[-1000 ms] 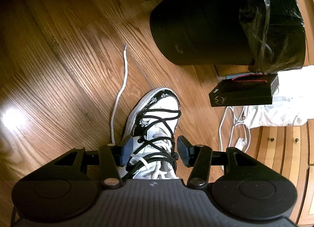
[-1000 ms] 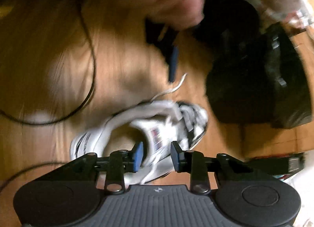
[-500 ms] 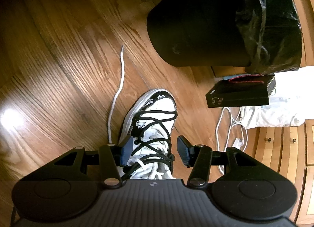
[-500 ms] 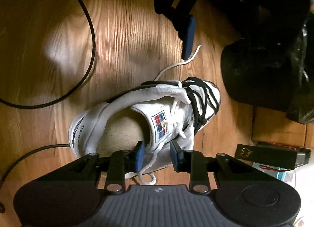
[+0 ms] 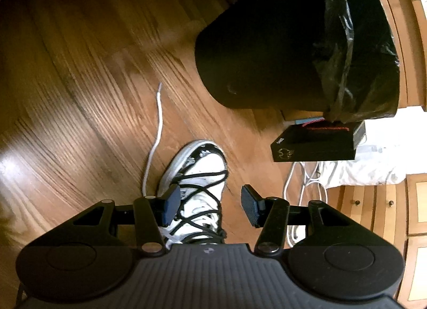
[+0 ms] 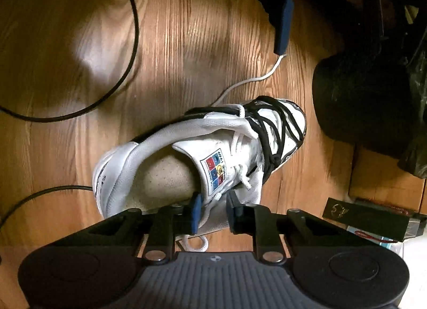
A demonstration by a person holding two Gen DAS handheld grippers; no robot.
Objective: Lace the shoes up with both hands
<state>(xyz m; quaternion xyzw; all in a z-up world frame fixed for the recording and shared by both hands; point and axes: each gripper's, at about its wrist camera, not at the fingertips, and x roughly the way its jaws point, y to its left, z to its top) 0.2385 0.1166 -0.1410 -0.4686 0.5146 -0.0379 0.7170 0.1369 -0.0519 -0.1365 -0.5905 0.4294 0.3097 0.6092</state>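
1. The left gripper point(image 5: 210, 203) is standing released, its two blue pads wide apart and pressing on nothing.
2. The shoe point(image 5: 202, 167) is lying on the wooden floor point(image 5: 80, 95) just under and in front of this claw; its laced middle is showing between the two pads, and its toe is pointing away from the claw.
3. Black laces point(image 5: 205, 191) are crossing over the white upper between the pads.
4. A loose white lace point(image 5: 158, 122) is running over the floor from beside the left pad, away from the claw.
5. A black bin point(image 5: 267, 55) with a plastic liner is standing far ahead of the claw and to its right, and a black box point(image 5: 315, 146) is lying nearer, also to the right.
6. The right gripper point(image 6: 214, 213) is pointing down at the near side of the shoe; its jaws have just been closing, with the white edge of the shoe by the tongue label point(image 6: 216, 173) between them.
7. One cannot tell whether the pads are already pressing on this edge.
8. A small white lace loop point(image 6: 196, 242) is lying just below this claw, and a black cable point(image 6: 128, 42) is curving over the floor ahead and to the left.
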